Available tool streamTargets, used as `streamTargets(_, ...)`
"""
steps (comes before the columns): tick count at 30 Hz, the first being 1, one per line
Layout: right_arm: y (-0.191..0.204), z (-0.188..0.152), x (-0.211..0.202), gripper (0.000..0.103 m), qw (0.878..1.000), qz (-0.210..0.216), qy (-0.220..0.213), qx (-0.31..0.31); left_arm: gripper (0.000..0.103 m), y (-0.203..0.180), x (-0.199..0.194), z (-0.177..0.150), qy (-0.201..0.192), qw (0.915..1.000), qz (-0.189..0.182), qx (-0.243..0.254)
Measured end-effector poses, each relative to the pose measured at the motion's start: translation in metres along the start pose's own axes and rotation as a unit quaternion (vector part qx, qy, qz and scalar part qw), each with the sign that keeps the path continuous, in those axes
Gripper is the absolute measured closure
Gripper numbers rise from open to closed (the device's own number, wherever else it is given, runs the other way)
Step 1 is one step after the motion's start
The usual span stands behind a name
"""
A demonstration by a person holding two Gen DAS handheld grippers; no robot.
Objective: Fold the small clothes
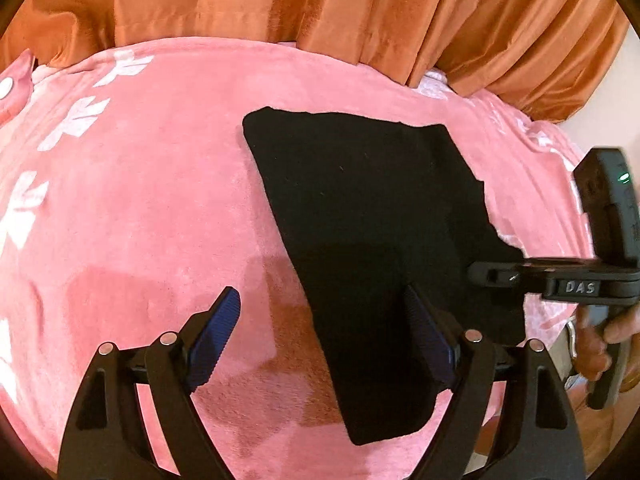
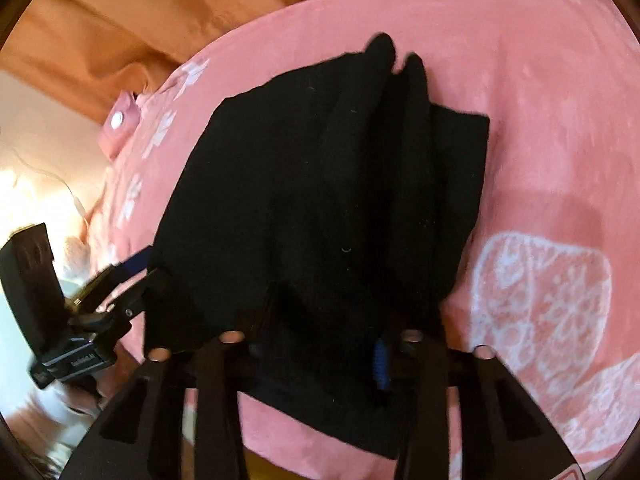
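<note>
A black garment (image 1: 360, 200) lies flattened on a pink blanket (image 1: 140, 200). My left gripper (image 1: 320, 296) hangs open above the garment's near left edge. One blue pad (image 1: 216, 332) is over the blanket and the other over the black cloth, with nothing pinched. My right gripper (image 1: 480, 274) reaches in from the right and meets the garment's right edge. In the right wrist view the black garment (image 2: 300, 180) bunches up between the fingers of the right gripper (image 2: 320, 344), which is shut on it. The cloth hides most of those fingers.
Orange curtains (image 1: 320, 0) hang behind the bed's far edge. The blanket has white prints (image 2: 540, 312) and a snap tab (image 2: 120, 120) at one corner. A hand (image 1: 612, 332) holds the right gripper's handle. My left gripper (image 2: 120, 276) shows at the left of the right wrist view.
</note>
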State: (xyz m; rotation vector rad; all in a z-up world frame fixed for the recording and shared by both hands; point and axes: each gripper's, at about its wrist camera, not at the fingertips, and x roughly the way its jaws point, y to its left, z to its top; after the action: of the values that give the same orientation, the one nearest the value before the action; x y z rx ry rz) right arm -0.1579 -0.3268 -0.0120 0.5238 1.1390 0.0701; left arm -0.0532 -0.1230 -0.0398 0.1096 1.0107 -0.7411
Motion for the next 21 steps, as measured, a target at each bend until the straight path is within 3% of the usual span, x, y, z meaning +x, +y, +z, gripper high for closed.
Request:
streamTargets(4, 0.015, -0.008, -0.043, 0.095, 0.998, 0.017, -0.051, -0.031, 0.022, -0.004, 0.000, -0.005, 0.011, 0.9994, 0.019, 0.026)
streamTargets(6, 0.012, -0.013, -0.039, 0.096, 0.999, -0.002, -0.033, -0.041, 0.022, -0.005, 0.002, -0.011, 0.016, 0.9986, 0.029, 0.041)
streamTargets(9, -0.003, -0.023, 0.007, 0.096, 0.996, -0.068, 0.041, -0.043, 0.021, -0.007, 0.010, -0.019, 0.033, 0.9971, 0.038, 0.058)
streamTargets(16, 0.001, -0.021, 0.001, 0.091, 0.997, -0.065, 0.035, -0.034, 0.020, -0.007, 0.013, -0.021, 0.040, 0.9962, 0.050, 0.060)
streamTargets(21, 0.003, -0.014, -0.037, 0.087, 0.997, -0.063, -0.023, -0.030, 0.020, -0.008, 0.011, -0.022, 0.039, 0.9961, 0.052, 0.059)
